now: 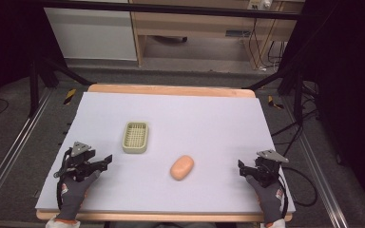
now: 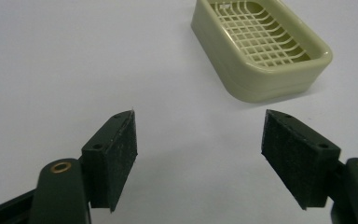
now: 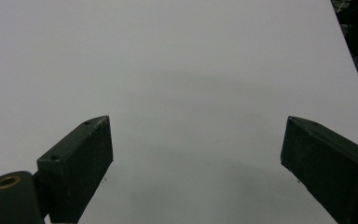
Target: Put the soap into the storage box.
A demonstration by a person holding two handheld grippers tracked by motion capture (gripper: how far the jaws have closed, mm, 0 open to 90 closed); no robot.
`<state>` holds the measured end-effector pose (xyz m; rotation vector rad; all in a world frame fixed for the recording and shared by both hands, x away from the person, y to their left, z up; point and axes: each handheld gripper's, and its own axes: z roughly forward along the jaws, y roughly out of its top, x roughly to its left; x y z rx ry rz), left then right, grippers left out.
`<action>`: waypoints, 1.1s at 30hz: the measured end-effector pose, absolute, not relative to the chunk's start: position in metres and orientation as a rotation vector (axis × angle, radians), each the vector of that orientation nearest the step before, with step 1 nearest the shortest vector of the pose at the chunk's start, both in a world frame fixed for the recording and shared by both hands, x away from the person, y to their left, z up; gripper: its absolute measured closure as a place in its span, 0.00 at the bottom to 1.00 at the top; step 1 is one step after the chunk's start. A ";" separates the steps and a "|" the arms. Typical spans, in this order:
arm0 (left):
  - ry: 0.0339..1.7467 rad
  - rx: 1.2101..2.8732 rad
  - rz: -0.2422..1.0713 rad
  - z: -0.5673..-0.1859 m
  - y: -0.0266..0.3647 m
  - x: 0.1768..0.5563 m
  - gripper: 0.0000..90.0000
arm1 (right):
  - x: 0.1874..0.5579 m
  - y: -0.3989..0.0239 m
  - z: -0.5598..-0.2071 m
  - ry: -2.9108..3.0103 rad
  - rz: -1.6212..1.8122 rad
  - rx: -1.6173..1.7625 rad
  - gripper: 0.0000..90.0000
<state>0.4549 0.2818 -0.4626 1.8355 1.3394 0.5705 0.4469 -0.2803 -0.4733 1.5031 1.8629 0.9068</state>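
A pale green soap dish (image 1: 135,137) with a grid floor lies left of the table's middle; in the left gripper view the soap dish (image 2: 261,46) sits ahead and to the right of the jaws. An orange oval soap bar (image 1: 182,167) rests on the sheet, to the right of the dish and nearer the person. My left gripper (image 1: 103,161) (image 2: 199,116) is open and holds nothing, low over the sheet to the near left of the dish. At the table's right, my right gripper (image 1: 241,168) (image 3: 196,121) stands open over bare sheet, well right of the soap.
A light sheet (image 1: 180,118) covers the wooden table (image 1: 171,89). Gloved hands come in from the near edge. Beyond the table are a metal frame, a wooden desk (image 1: 195,23) and floor cables (image 1: 304,190).
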 end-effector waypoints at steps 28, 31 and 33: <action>1.218 1.847 0.529 -0.444 0.247 0.442 0.35 | 0.442 -0.285 -0.472 1.878 0.909 1.499 0.08; 1.215 1.839 0.523 -0.441 0.241 0.441 0.35 | 0.442 -0.285 -0.472 1.882 0.913 1.488 0.07; 1.206 1.837 0.524 -0.440 0.239 0.441 0.35 | 0.442 -0.285 -0.472 1.884 0.914 1.481 0.07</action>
